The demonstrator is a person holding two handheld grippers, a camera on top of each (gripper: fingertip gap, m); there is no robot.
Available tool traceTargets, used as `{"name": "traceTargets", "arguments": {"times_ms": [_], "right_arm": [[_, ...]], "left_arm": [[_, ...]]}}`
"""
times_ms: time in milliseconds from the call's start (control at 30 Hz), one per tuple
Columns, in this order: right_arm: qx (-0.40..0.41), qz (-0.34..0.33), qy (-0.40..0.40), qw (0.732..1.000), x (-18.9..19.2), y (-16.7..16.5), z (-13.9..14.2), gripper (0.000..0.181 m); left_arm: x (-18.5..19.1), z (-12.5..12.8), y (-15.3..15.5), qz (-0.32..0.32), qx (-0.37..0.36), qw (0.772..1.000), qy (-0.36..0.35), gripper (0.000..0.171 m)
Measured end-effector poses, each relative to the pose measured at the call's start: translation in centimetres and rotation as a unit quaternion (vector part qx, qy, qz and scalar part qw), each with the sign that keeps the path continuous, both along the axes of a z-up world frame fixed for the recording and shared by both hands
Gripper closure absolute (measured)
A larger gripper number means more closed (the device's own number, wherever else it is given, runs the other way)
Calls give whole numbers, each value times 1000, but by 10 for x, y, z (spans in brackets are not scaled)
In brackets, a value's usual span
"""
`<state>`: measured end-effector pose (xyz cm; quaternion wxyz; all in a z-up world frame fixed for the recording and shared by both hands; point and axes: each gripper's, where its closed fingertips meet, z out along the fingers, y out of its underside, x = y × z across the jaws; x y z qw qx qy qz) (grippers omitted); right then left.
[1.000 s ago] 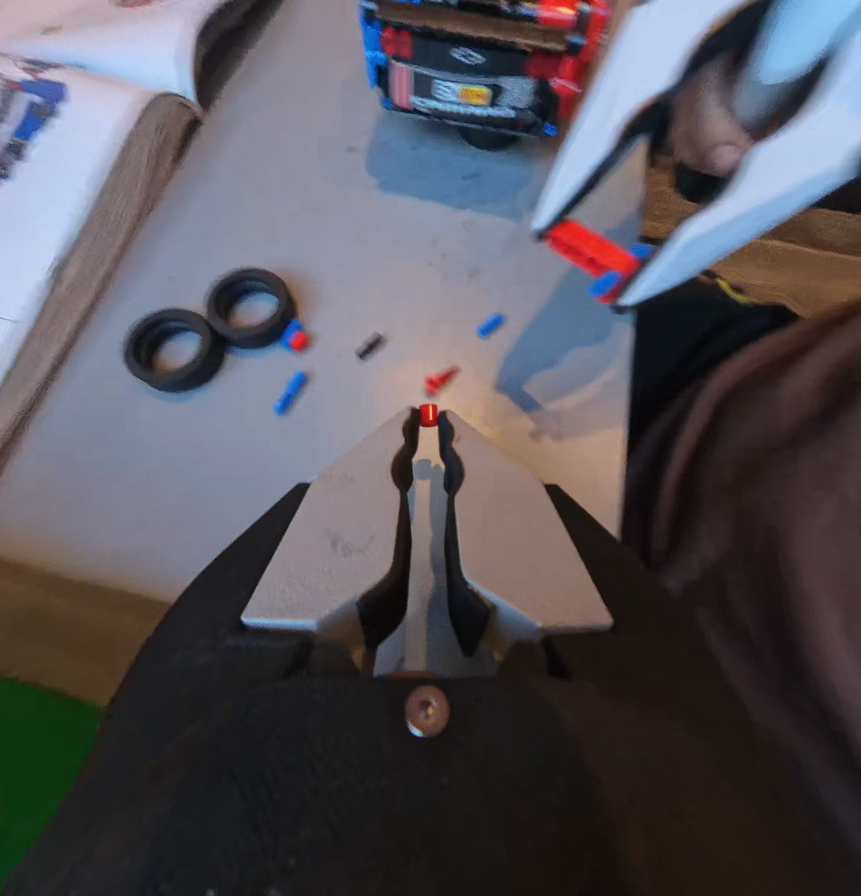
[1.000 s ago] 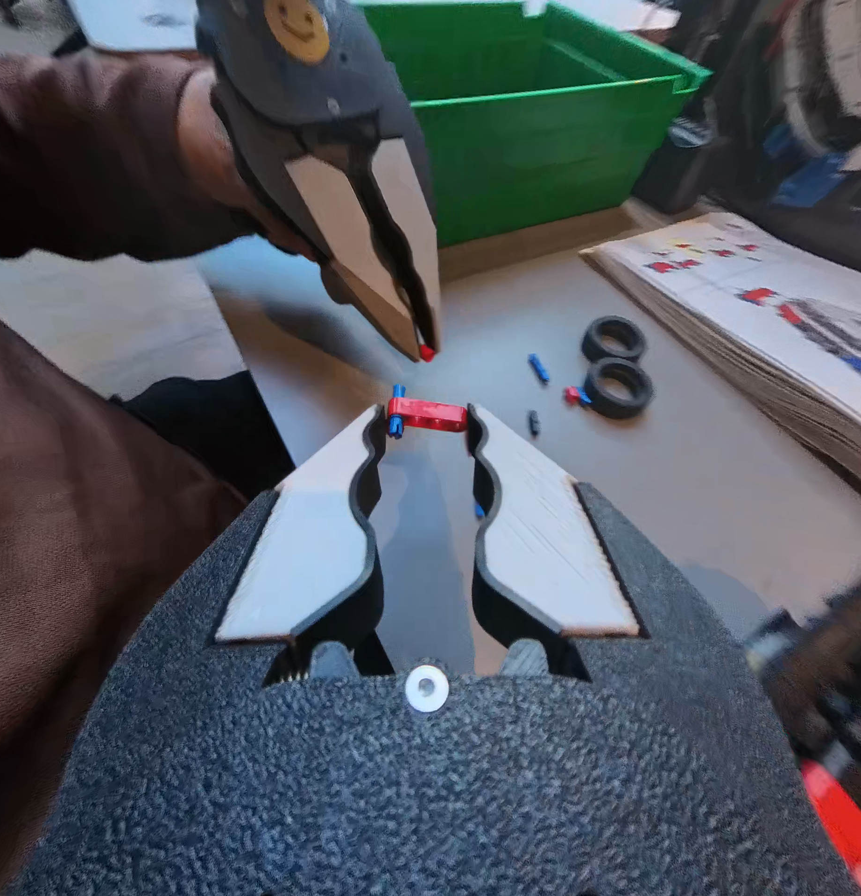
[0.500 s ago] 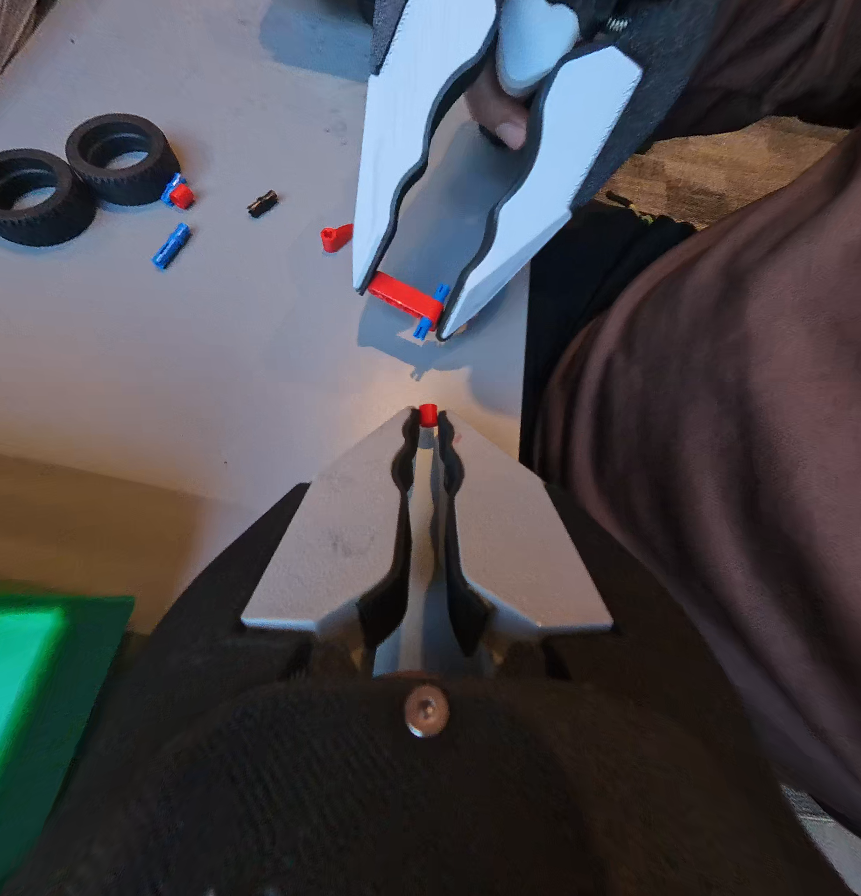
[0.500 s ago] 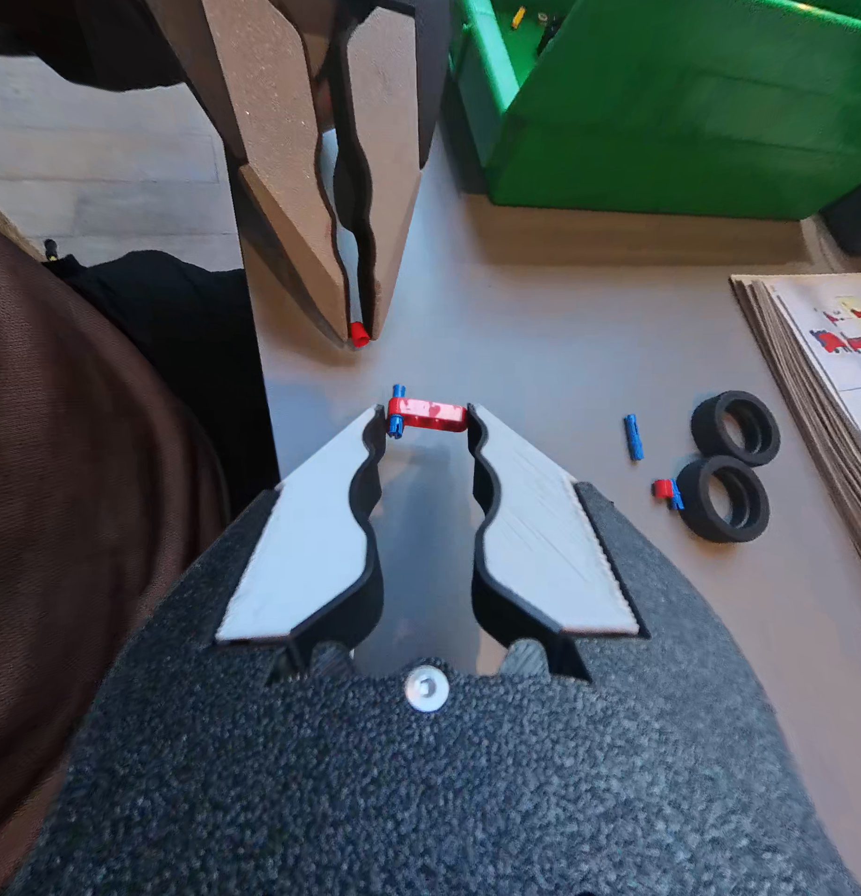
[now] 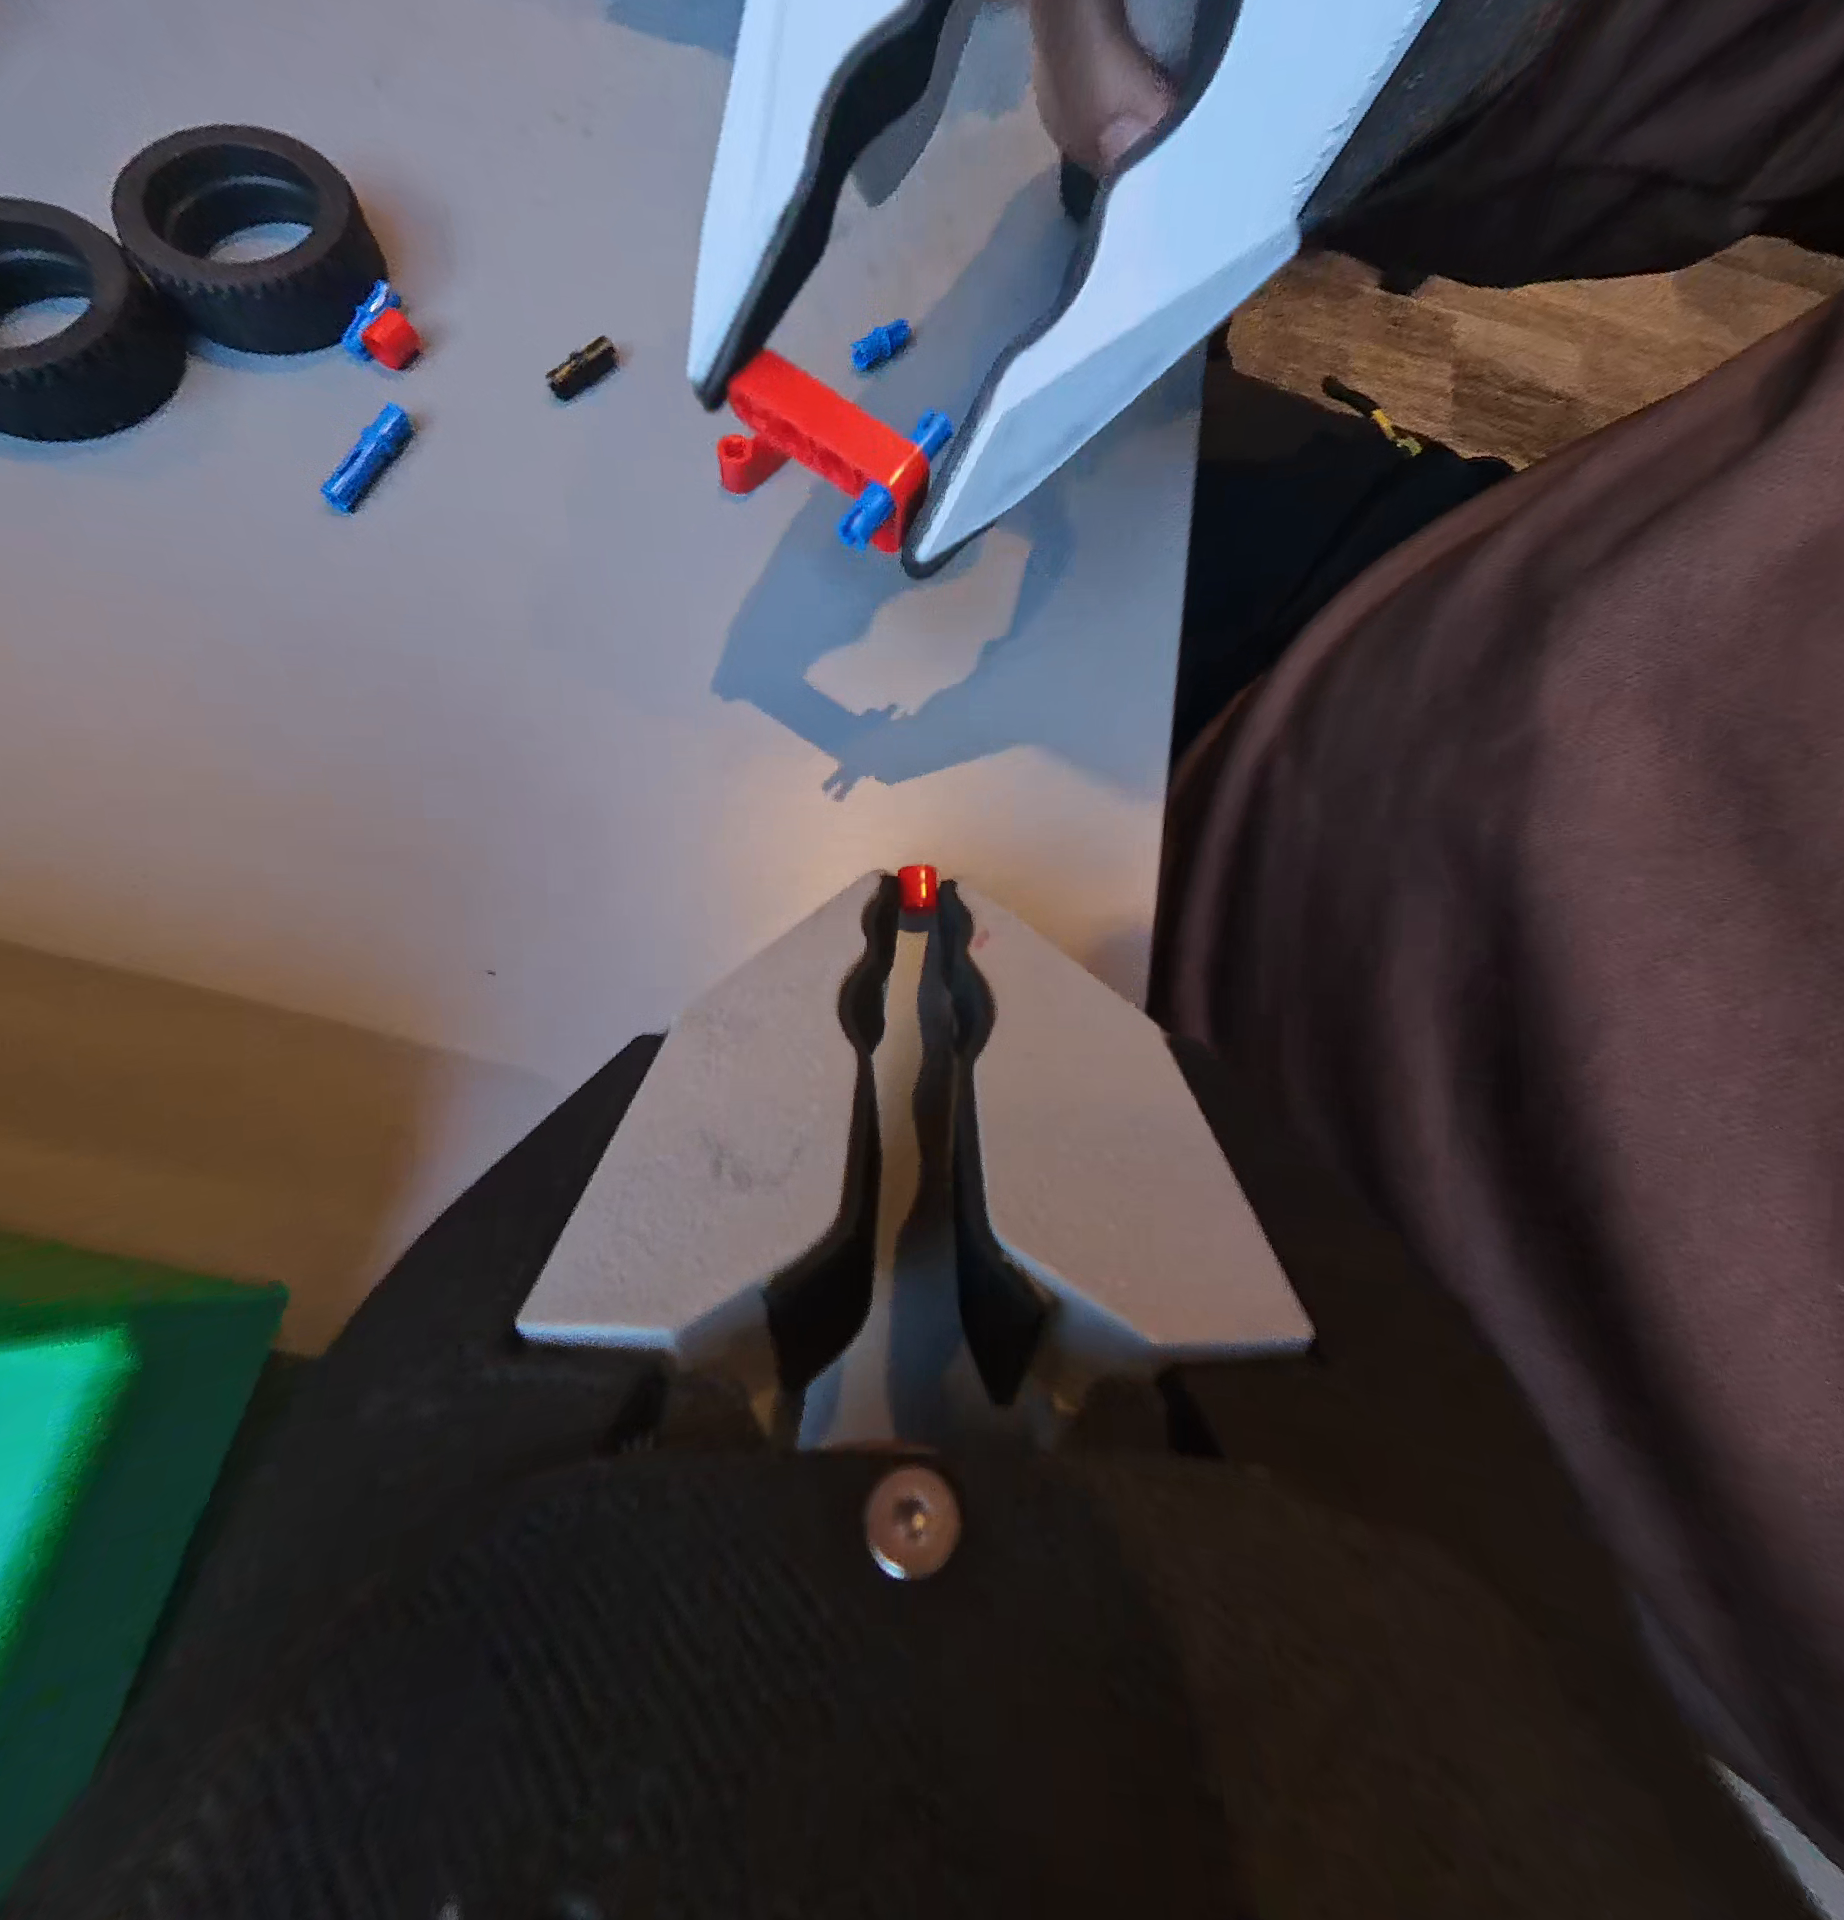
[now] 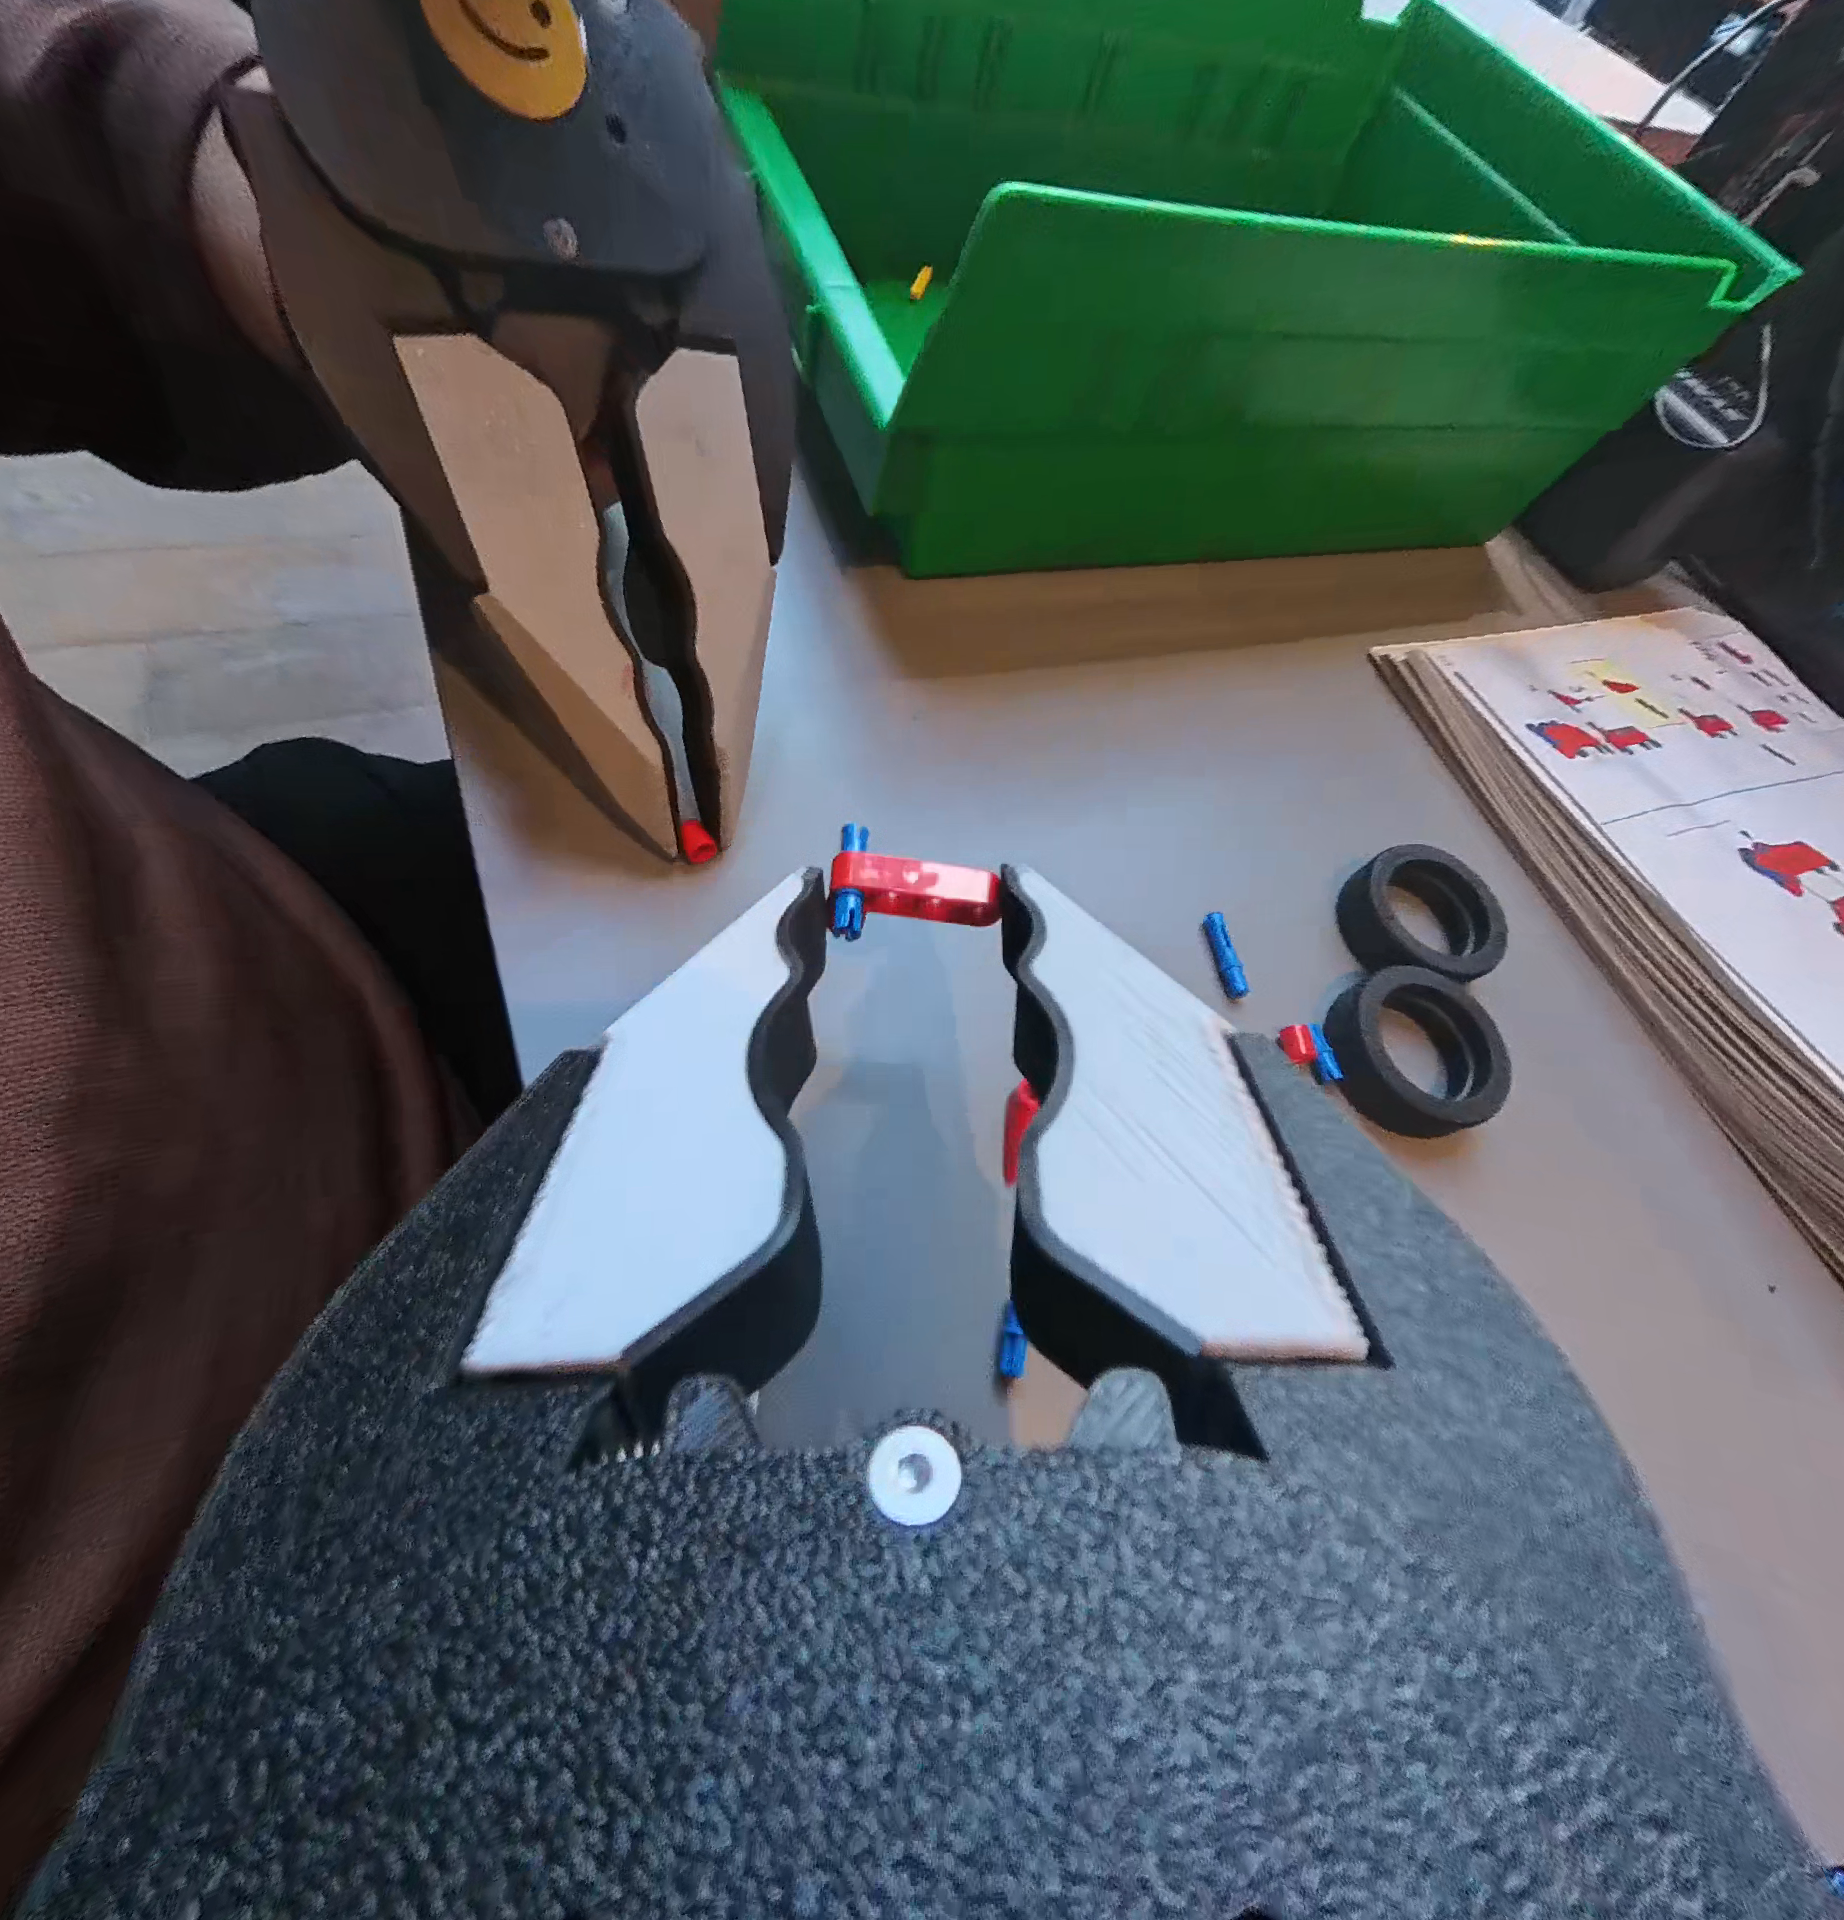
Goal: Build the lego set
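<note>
At frame centre of the left wrist view, left gripper nearly closed, pinching a small red pin at the very tips. Toward upper centre, right gripper spread about halfway, clamping a short red beam end to end, with a blue pin poking through the end nearest the person. Both parts held above the table, near each other but not touching.

Likely next step: pushing the red pin into a hole in the beam. Risks as judged from here: pin gripped by only a sliver, so liable to twist or pop out under sideways load; beam held only by its ends, so liable to pivot or slip if pressed off-centre; slight misalignment likely to jam the pin against the beam's face rather than seat it. Dropped part likely to roll off the near table edge onto the person's lap.

Surface: smooth grey table, matte, with sharp shadows. Scattered at upper left of the left view: two black tyres, a loose blue pin, a black pin, a red-and-blue piece. At upper right of the right wrist view, a green bin; at right edge, an open instruction booklet. Brown sleeve filling the right side of the left view.
</note>
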<state>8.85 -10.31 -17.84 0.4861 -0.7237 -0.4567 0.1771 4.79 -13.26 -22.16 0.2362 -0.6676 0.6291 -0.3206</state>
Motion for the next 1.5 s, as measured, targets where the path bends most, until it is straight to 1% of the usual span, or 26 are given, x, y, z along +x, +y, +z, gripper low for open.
{"name": "traceTargets", "arguments": {"times_ms": [133,233,300,400,467,533,633,767,900,967,1067,1167,1233,1333,1433,1500], "right_arm": [[24,-14,13,1000,2,4,11,149],[39,-18,-11,999,6,3,13,149],[48,-19,-48,998,9,2,8,149],[59,-19,-129,990,16,1,-3,149],[61,-18,-190,980,22,1,-11,149],[80,-14,-240,967,26,2,-13,149],[90,4,-285,954,26,-1,-13,149],[57,25,-323,944,26,-5,-23,149],[-4,38,-354,934,25,-8,-37,149],[-29,41,-357,933,22,-8,-38,149],[-74,43,-338,937,17,-5,-40,149],[-107,38,-299,947,15,-4,-41,146],[-120,29,-275,953,16,-5,-40,143],[-139,18,-234,962,18,-11,-38,141],[-155,-10,-200,967,26,-14,-38,141],[-171,-20,-178,969,30,-18,-39,144]], "left_arm": [[4,0,3,2,0,1000,-1,167],[6,0,4,3,0,1000,-1,167],[7,0,4,0,4,1000,0,167],[9,0,5,-2,9,1000,0,166],[9,0,4,-5,6,1000,-2,160],[9,1,5,-1,3,1000,-4,153],[9,3,6,3,-1,1000,-10,149],[10,7,7,7,-3,1000,-21,149],[9,7,7,12,-7,1000,-19,147],[9,6,8,12,-5,1000,-16,148],[8,1,8,13,-1,1000,-2,150],[9,1,10,19,10,1000,1,153],[9,0,13,28,21,999,3,159],[9,0,12,28,31,999,4,157],[8,0,10,27,23,999,2,155],[8,0,11,27,17,999,2,156]]}}
